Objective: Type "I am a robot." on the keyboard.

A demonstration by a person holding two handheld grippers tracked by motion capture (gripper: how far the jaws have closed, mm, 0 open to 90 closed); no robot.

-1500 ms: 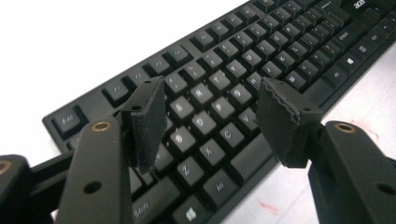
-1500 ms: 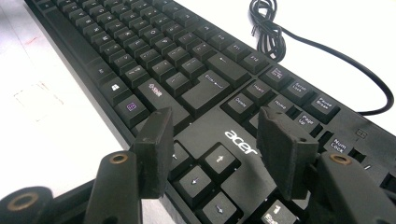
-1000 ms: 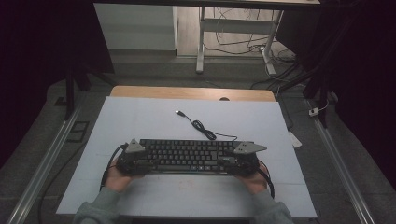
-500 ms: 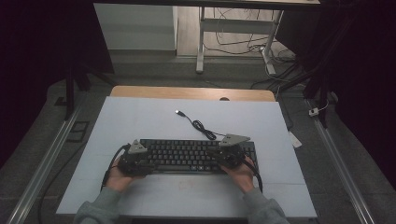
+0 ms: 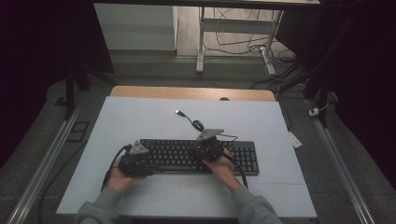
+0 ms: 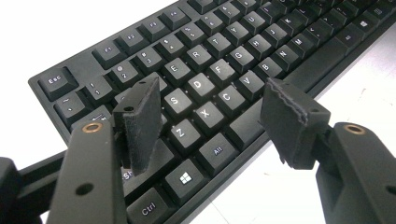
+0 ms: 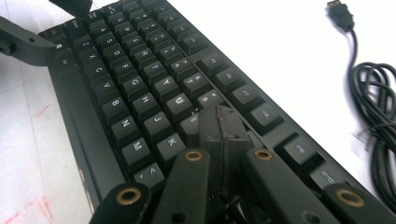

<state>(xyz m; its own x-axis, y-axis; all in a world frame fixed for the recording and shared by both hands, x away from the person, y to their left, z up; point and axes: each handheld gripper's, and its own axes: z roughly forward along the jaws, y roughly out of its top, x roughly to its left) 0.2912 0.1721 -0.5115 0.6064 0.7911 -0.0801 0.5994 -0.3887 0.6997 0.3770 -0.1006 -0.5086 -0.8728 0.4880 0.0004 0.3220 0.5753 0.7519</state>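
A black keyboard (image 5: 180, 155) lies flat on the white table, its cable (image 5: 196, 125) curling away to a USB plug (image 5: 179, 112). My left gripper (image 5: 145, 162) is at the keyboard's left end. In the left gripper view its jaws (image 6: 212, 111) stand open just above the keyboard (image 6: 219, 70), one pad over the left-edge keys, the other beyond the near rim. My right gripper (image 5: 208, 145) is over the middle-right keys. In the right gripper view it (image 7: 222, 125) is shut, tips pressed together with nothing between them, right above the keyboard (image 7: 140, 70).
The coiled cable (image 7: 378, 107) and plug (image 7: 338, 11) lie on bare table beyond the keyboard's far edge. A wooden strip (image 5: 191, 92) borders the table's far side. Metal rails (image 5: 46, 158) run along both sides below the table.
My right gripper has slid left along the keyboard, from its right end to the middle-right keys. The left gripper and the keyboard have stayed put.
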